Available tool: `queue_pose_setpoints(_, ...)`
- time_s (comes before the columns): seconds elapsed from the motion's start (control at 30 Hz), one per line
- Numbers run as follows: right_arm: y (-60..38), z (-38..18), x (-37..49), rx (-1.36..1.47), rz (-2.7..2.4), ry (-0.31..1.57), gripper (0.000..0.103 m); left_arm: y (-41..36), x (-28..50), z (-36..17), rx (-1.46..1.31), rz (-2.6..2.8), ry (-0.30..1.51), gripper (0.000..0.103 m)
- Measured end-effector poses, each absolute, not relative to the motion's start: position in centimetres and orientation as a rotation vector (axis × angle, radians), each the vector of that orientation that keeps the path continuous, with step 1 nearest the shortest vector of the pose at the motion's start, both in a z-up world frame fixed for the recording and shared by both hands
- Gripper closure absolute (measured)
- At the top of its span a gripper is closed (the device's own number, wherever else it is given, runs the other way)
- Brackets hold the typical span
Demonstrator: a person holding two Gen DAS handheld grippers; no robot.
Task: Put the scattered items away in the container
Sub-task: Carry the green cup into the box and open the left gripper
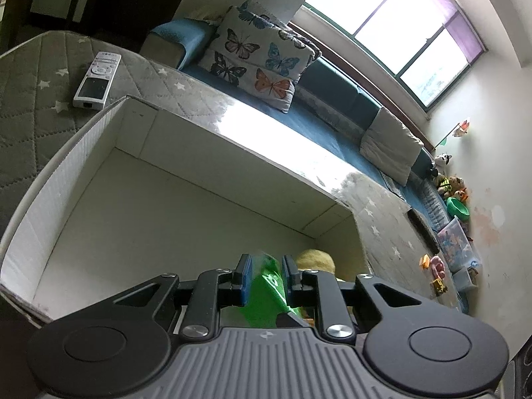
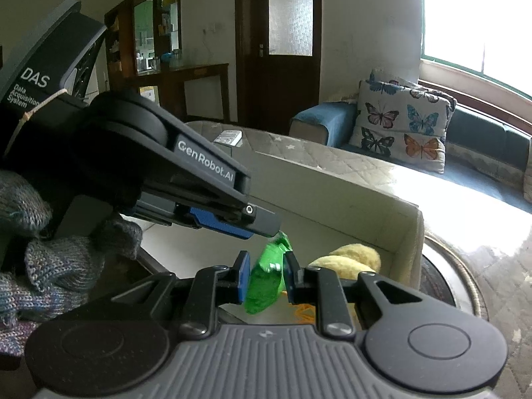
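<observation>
Both grippers pinch one green plastic packet [image 2: 266,279] over the near corner of a white cardboard box [image 1: 139,173], the left gripper [image 1: 265,274] and right gripper [image 2: 264,274] each pressed onto it beside a yellow plush toy [image 2: 349,257] inside. Only the left wrist view shows the box's bare floor and a remote control [image 1: 96,79] on the quilted cover. Only the right wrist view shows the left gripper's body, a knitted sleeve [image 2: 50,259] and a wooden door [image 2: 279,43].
</observation>
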State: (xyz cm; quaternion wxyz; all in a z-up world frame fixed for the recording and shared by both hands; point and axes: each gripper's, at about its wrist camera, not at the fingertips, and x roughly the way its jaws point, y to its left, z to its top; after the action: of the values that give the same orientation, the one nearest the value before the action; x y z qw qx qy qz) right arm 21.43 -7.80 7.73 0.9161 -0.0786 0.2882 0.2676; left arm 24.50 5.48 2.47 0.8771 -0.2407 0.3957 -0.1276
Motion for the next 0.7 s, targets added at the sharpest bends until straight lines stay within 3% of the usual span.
queue_pose_setpoints(0.7,-12.5,9.0,15.6,-0.16,0.533,0.58,0.073,3.2,17.6,4.6,-0.454,-0.292,0.796,0.082)
